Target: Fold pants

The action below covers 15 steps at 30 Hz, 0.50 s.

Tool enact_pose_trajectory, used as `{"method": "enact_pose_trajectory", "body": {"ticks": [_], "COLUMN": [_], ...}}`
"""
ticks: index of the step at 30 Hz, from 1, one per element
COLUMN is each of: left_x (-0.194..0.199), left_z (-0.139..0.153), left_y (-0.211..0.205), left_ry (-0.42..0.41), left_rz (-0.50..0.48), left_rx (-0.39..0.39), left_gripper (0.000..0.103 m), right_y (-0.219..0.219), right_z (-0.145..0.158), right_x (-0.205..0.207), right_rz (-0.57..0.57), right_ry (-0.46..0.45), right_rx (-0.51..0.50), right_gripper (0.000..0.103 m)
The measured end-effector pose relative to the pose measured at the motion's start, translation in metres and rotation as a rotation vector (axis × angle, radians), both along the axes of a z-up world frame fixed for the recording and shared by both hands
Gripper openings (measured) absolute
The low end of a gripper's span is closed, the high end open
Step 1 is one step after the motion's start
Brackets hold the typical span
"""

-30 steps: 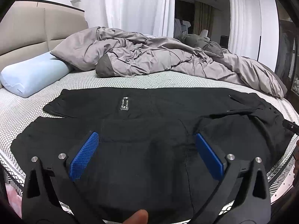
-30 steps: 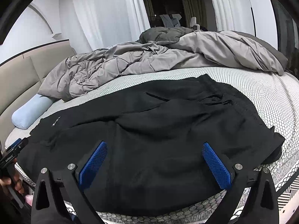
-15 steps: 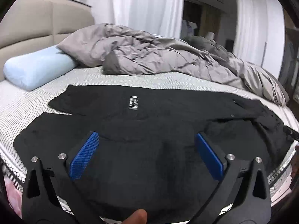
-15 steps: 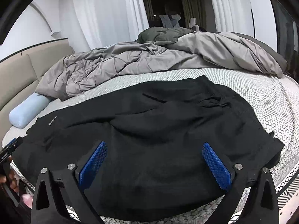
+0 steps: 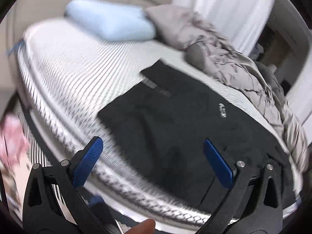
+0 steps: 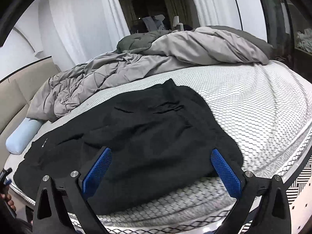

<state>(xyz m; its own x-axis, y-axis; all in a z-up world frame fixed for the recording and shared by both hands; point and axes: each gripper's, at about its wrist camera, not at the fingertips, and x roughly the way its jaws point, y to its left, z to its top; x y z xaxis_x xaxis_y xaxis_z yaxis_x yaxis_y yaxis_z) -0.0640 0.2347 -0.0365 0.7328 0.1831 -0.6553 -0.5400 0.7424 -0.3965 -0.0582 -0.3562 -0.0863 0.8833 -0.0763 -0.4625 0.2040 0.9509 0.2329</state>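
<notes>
Black pants (image 6: pixel 148 136) lie spread across the near side of the bed, waistband end to the right, leg ends to the left. In the blurred left wrist view the pants (image 5: pixel 185 132) show their leg ends with a small white label (image 5: pixel 222 110). My left gripper (image 5: pixel 154 161) is open and empty, above the bed's near edge by the leg ends. My right gripper (image 6: pixel 160 168) is open and empty, just above the pants' near edge at the waist end.
A crumpled grey duvet (image 6: pixel 156 62) fills the far side of the bed. A light blue pillow (image 5: pixel 111 22) lies by the beige headboard (image 6: pixel 11 95). The white patterned mattress (image 6: pixel 253 101) is bare to the right of the pants. White curtains (image 6: pixel 87 25) hang behind.
The left gripper has swung quickly left toward the pants' leg ends, blurring its view. The right gripper has shifted slightly right toward the waist end. Both stay open.
</notes>
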Motion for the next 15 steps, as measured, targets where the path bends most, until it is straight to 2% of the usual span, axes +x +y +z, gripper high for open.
{"method": "enact_pose_trajectory", "body": {"ticks": [4, 7, 8, 10, 14, 15], "left_x": [-0.008, -0.002, 0.003, 0.011, 0.008, 0.007], "left_z": [-0.019, -0.029, -0.034, -0.045, -0.047, -0.045], "left_y": [0.028, 0.036, 0.037, 0.047, 0.055, 0.059], "left_ry": [-0.042, -0.068, -0.046, -0.025, -0.040, -0.065], "left_rz": [-0.064, -0.104, -0.100, -0.076, -0.006, 0.001], "left_rx": [-0.160, -0.214, -0.236, -0.284, -0.281, -0.282], "left_gripper": [0.077, 0.071, 0.064, 0.058, 0.019, 0.015], "right_y": [-0.001, 0.001, 0.002, 0.001, -0.004, -0.008], "right_z": [-0.003, -0.004, -0.004, -0.006, -0.009, -0.010], "right_x": [0.000, 0.001, 0.002, 0.003, 0.001, 0.000], "right_rz": [0.011, 0.038, 0.042, 0.053, 0.065, 0.066], "right_ry": [0.017, 0.019, 0.022, 0.028, 0.029, 0.029], "right_rx": [0.026, 0.032, 0.029, 0.034, 0.072, 0.088], "right_gripper": [0.103, 0.103, 0.103, 0.103, 0.103, 0.103]}}
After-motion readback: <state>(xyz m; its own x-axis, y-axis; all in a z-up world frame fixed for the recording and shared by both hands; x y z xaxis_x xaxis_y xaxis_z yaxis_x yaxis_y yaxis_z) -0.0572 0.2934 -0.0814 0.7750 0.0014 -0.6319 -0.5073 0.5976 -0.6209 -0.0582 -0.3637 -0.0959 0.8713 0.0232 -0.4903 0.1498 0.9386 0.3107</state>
